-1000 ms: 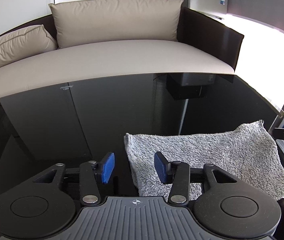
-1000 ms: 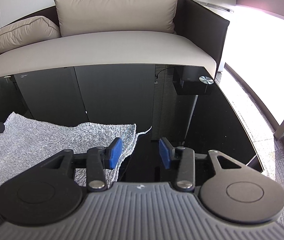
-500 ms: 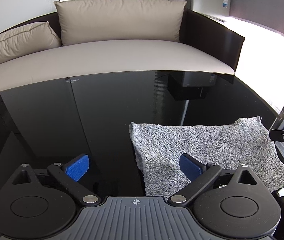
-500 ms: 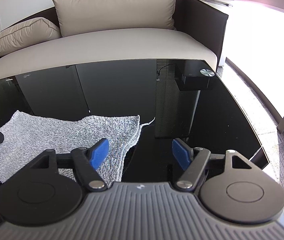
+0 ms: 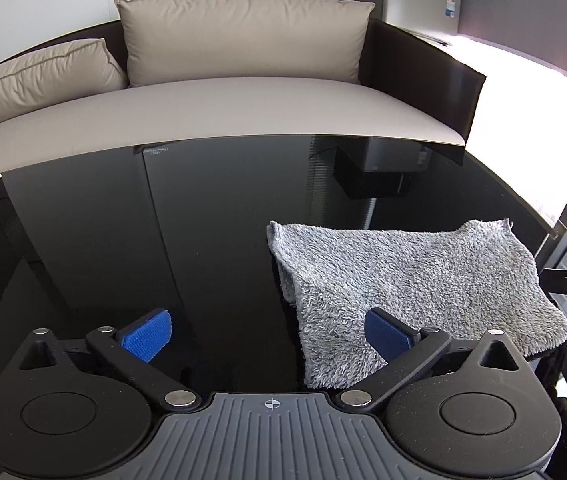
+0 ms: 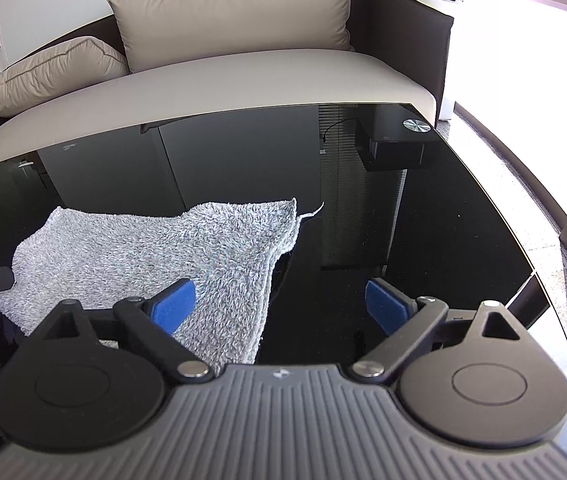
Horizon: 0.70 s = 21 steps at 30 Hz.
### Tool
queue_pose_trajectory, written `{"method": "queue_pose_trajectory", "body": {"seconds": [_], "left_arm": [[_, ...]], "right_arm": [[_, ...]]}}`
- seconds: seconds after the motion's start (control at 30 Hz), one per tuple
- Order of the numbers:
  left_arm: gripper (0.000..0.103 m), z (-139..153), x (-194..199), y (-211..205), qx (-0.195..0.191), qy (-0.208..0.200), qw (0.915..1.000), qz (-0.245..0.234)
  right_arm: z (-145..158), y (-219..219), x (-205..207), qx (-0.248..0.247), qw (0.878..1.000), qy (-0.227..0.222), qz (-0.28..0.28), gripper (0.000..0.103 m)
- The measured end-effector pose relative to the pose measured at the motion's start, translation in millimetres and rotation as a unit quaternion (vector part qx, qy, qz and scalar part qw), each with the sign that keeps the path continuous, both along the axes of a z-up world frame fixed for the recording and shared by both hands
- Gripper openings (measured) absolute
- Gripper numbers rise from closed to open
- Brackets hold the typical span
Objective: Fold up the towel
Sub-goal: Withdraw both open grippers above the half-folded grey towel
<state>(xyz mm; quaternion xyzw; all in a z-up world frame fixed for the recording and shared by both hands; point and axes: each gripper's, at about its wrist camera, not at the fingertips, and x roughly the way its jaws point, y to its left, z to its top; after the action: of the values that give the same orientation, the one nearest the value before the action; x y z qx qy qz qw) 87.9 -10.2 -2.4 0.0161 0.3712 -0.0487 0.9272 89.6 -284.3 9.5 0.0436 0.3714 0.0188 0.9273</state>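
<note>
Evidently poised to pinch corners, the left gripper (image 5: pixel 267 334) gapes empty; the right gripper (image 6: pixel 281 306), still opening, straddles the towel's (image 6: pixel 155 256) four-o'clock edge.

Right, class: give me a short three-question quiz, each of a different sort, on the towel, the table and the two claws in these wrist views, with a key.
1. True or false: the grey towel lies on the black glass table.
2. Multiple choice: the left claw is A) clamped on the towel, B) wide open with nothing gripped, C) out of view.
3. Fill in: behind the table stands a beige ____ with two cushions.

Key
1. True; the right wrist view shows the towel on the glass too.
2. B; one pad is in front of the towel's edge without gripping. The right claw is opening, nothing held.
3. sofa.
</note>
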Motion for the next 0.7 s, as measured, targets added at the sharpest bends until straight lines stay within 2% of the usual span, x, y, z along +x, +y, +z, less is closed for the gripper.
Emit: {"method": "queue_pose_trajectory", "body": {"seconds": [0.43, 0.53, 0.7], "left_arm": [[0.102, 1, -26, 10, -0.025, -0.001, 0.9996, -0.009], [0.1, 0, -30, 5, -0.016, 0.001, 0.9998, -0.015], [0.098, -2, -35, 4, -0.027, 0.0, 0.9995, -0.019]], "right_arm": [[1, -6, -38, 0.027, 1.0, 0.002, -0.014, 0.094], [2, -6, -47, 0.035, 0.999, -0.002, -0.021, 0.094], [1, -8, -55, 0.055, 0.998, 0.001, -0.028, 0.094]]}}
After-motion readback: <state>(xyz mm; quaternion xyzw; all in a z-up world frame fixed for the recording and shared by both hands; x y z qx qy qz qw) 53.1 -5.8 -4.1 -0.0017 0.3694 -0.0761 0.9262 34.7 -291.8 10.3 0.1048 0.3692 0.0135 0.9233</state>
